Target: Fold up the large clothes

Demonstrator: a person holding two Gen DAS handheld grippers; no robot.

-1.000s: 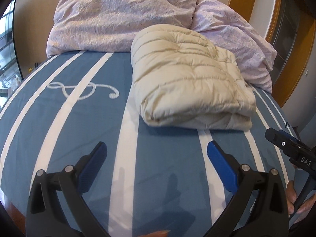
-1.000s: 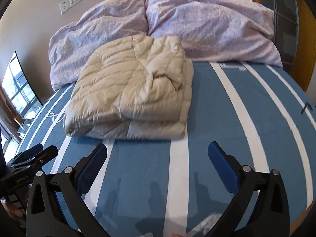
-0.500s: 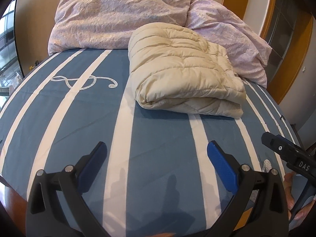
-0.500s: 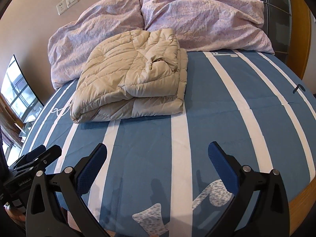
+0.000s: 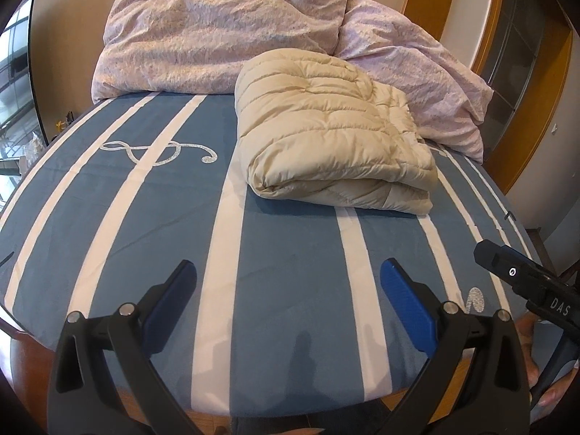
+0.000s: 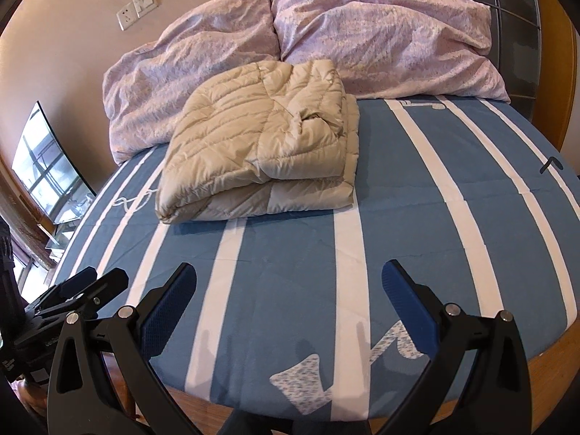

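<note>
The cream puffer jacket point(image 5: 337, 145) is lying folded on the blue striped bed point(image 5: 282, 272), its far edge touching the lilac pillows point(image 5: 224, 36); the left gripper point(image 5: 288, 290) is hovering near the foot, jaws spread wide, empty; the right gripper point(image 6: 290, 291) is gaping too, gripping nothing.

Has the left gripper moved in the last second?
Yes. The left gripper has pulled back from the folded beige jacket; the bed's wooden edge now shows below.

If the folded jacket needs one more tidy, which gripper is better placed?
Neither clearly. Left gripper and right gripper are both open, both at the bed's foot, apart from the jacket. Its loose flap faces right, so perhaps right.
</note>
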